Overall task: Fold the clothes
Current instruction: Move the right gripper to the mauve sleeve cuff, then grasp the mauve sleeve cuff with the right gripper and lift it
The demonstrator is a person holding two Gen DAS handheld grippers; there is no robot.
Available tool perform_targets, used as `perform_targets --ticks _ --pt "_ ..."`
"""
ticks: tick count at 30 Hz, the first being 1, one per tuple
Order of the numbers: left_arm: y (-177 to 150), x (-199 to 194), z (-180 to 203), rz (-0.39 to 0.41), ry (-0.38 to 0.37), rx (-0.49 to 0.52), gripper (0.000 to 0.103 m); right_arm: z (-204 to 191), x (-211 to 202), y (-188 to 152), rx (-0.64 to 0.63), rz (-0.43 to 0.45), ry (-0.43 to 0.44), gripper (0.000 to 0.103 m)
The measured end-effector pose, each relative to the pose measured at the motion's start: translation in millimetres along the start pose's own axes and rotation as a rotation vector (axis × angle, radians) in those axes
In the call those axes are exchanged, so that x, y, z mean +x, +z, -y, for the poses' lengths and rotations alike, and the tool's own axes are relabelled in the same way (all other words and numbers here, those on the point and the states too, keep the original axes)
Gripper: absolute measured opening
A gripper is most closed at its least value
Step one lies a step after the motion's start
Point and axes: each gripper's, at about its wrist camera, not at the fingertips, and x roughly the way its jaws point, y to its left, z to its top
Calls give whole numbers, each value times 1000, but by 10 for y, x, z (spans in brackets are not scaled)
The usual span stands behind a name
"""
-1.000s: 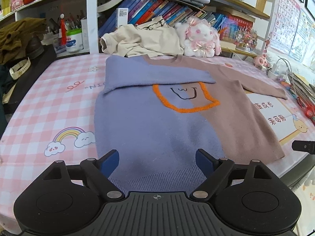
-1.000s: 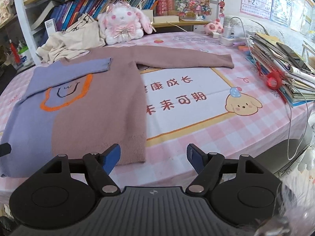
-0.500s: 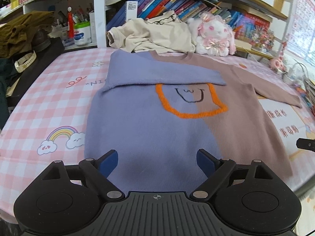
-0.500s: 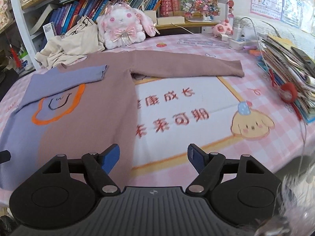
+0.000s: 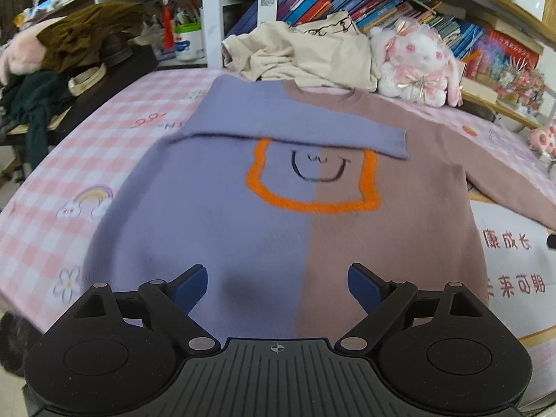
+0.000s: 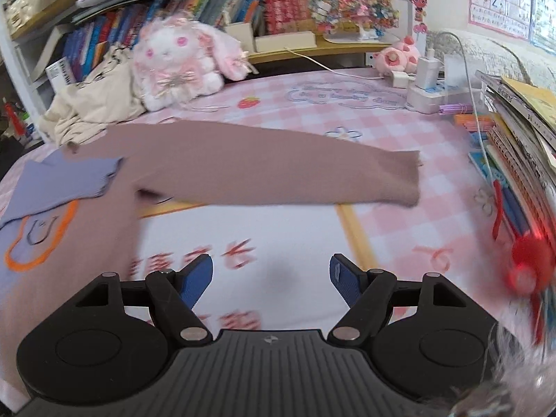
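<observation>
A half purple, half brown sweater (image 5: 278,229) with an orange-outlined smiling face lies flat on the pink checked tablecloth (image 5: 45,208). Its purple sleeve (image 5: 299,128) is folded across the chest. Its brown sleeve (image 6: 278,170) stretches out straight to the right, the cuff (image 6: 406,177) lying on the cloth. My left gripper (image 5: 278,283) hovers open over the sweater's lower body, nothing between its blue pads. My right gripper (image 6: 271,274) is open above the white printed panel (image 6: 264,236), below the brown sleeve and apart from it.
A crumpled cream garment (image 5: 305,55) and a plush rabbit (image 5: 413,62) sit at the table's back by the bookshelf. A stack of books (image 6: 517,132), a power strip with cable (image 6: 431,93) and a red fan (image 6: 528,264) crowd the right side. Dark clothes (image 5: 41,93) pile at left.
Both grippers have moved forward over the table. The left now sits above the sweater's body rather than its hem; the right has come closer to the brown sleeve. The sweater has not shifted.
</observation>
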Motion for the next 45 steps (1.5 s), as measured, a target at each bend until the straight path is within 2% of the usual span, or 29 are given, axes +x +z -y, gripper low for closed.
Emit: perform_targets --ticks 9,13,22,26,29,37,40,45 --pt "-130 -158 223 -28 91 -53 90 627 311 335 35 -40 9 68" --pt "-140 -171 290 -37 100 -57 90 871 423 503 84 -63 16 54" --pt "-119 -184 401 -44 116 -36 90 1264 569 694 231 -85 15 34" --pt "-124 -206 405 -42 124 -33 90 1425 539 721 276 -61 -20 34" --pt "-131 -212 393 -42 126 -37 90 1503 612 721 305 -102 6 34" --pt "-131 -219 418 -39 120 -26 90 1568 736 812 391 -142 115 30" --pt "-141 -223 401 -34 120 -34 90 1527 753 843 337 -149 96 23" --pt "-145 -209 337 -33 116 -67 90 1292 755 822 105 -133 13 8"
